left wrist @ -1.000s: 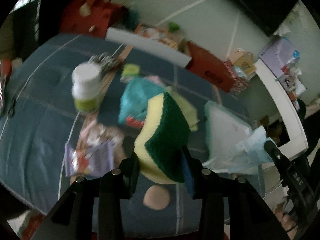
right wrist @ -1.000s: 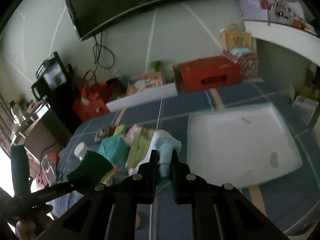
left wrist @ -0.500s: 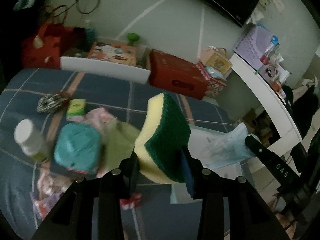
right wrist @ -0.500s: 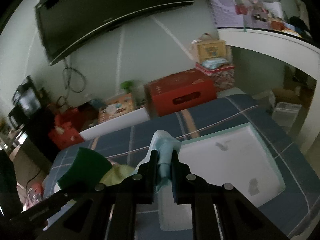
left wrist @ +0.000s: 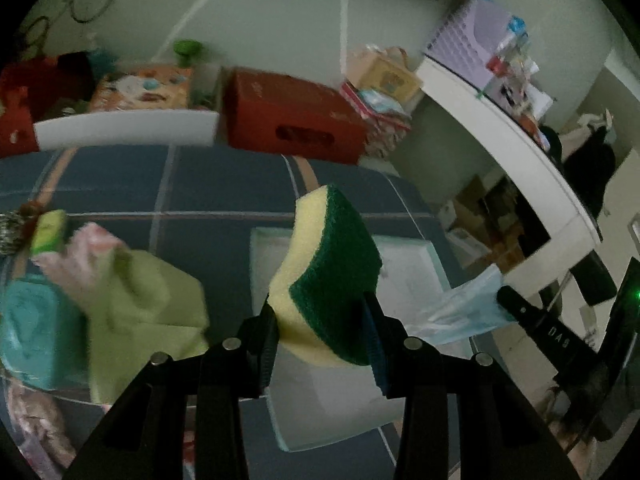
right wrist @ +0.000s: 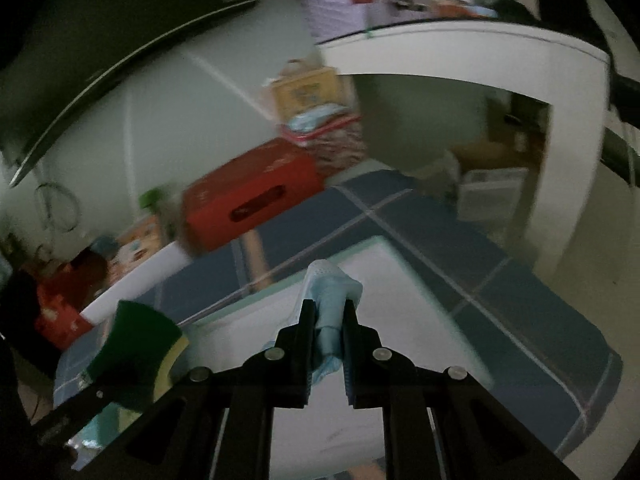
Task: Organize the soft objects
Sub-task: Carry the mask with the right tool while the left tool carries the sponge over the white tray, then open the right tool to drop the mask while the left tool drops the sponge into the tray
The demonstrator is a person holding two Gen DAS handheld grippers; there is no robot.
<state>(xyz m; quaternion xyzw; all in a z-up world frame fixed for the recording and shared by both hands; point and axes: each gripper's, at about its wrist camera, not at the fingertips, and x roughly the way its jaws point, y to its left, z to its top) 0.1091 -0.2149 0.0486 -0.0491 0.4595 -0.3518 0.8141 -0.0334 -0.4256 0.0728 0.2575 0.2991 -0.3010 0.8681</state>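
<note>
My left gripper (left wrist: 320, 320) is shut on a yellow and green sponge (left wrist: 328, 276) and holds it above the white tray (left wrist: 416, 268) on the blue checked bed. My right gripper (right wrist: 329, 312) is shut on a light blue face mask (right wrist: 330, 292), also over the white tray (right wrist: 400, 280). The mask also shows at the right in the left wrist view (left wrist: 468, 312). The sponge shows at lower left in the right wrist view (right wrist: 136, 344). A green cloth (left wrist: 148, 296), a teal soft object (left wrist: 36, 332) and a pink cloth (left wrist: 92, 252) lie left of the tray.
A red box (left wrist: 292, 120) and a white board (left wrist: 124, 132) stand past the bed's far edge. A white desk (left wrist: 500, 136) with clutter runs along the right. A small green packet (left wrist: 50, 232) lies on the bed at far left.
Both grippers have swung right, from over the pile of soft objects to over the white tray, each still holding its object. The white jar has left the view.
</note>
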